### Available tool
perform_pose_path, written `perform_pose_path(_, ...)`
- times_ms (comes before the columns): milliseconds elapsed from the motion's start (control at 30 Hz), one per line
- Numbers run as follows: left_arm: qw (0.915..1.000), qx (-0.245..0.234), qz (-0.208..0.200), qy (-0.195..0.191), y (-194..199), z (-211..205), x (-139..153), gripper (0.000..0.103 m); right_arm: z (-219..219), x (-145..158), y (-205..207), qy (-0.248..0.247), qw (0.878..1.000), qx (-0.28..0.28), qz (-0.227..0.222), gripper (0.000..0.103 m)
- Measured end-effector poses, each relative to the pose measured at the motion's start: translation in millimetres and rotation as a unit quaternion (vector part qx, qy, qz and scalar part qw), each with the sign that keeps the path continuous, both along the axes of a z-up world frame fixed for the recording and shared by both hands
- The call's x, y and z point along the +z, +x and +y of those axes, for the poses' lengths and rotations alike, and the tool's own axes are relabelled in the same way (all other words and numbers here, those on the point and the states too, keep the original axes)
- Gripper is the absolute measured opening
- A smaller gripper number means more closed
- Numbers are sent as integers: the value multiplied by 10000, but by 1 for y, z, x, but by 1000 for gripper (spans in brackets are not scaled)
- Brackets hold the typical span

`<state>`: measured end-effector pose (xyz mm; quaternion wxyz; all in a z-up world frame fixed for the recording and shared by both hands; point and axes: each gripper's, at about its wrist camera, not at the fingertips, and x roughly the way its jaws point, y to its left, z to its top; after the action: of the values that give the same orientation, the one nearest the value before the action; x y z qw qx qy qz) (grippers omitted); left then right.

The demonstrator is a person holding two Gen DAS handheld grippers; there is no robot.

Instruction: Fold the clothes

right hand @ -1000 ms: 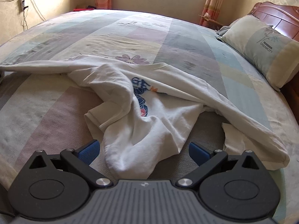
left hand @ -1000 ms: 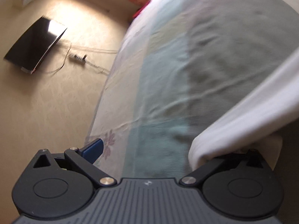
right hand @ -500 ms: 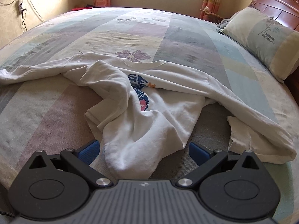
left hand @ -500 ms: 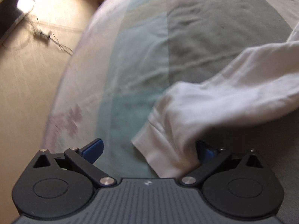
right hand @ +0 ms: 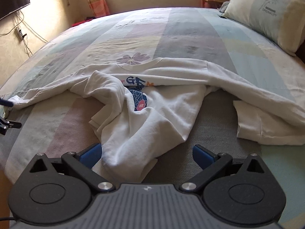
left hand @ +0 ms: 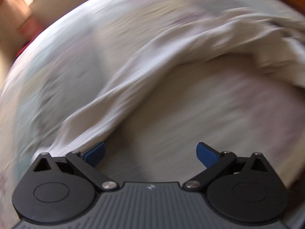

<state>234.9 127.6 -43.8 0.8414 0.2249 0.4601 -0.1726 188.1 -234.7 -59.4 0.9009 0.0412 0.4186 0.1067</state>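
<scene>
A white long-sleeved shirt (right hand: 152, 103) with a blue print lies crumpled on the striped bed (right hand: 186, 38). Its hem bunches toward my right gripper (right hand: 145, 155), which is open with hem cloth lying between the blue pads. One sleeve stretches left to my left gripper (right hand: 6, 112) at the bed's left edge. The left wrist view is blurred. There the sleeve (left hand: 133, 87) runs from the upper right down to the left pad (left hand: 94, 153). My left gripper (left hand: 150, 152) is open, with bare sheet between its fingers.
A pale pillow (right hand: 266, 13) leans at the bed's far right by a wooden headboard. A dark screen (right hand: 13, 0) hangs on the left wall above a power strip (right hand: 20, 33) and cables. Curtains (right hand: 95, 0) frame the window behind the bed.
The left wrist view has swung from the floor and bed edge to look along the sleeve, which now sits by the left pad instead of the right. The right gripper has drawn back slightly.
</scene>
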Motion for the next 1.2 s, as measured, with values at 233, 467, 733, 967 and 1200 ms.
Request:
perform_pose_path(233,9882,-1222,-200,-897,-36,-102,33,102,-30,-1,-3,-15,9993,-373,-44,103)
perform_pose_path(467,9786,-1401,-184,-1496,-58,-162,49,102,-123,-24,6,-294,9819,-1866,132,103)
perform_pose_path(733,9721,-1670,-233,-1630,-86,-213,48,102,-237,-61,38,-877,9320,-3506,262,103)
perform_pose_path(967,9699,-1777,-184,-1656,-97,-236,45,102,-303,-46,60,-1701,9272,-3326,289,103)
perform_pose_path(1200,9701,-1783,-177,-1637,-99,-244,44,102,-323,-2,81,-2636,9111,-3166,-142,103)
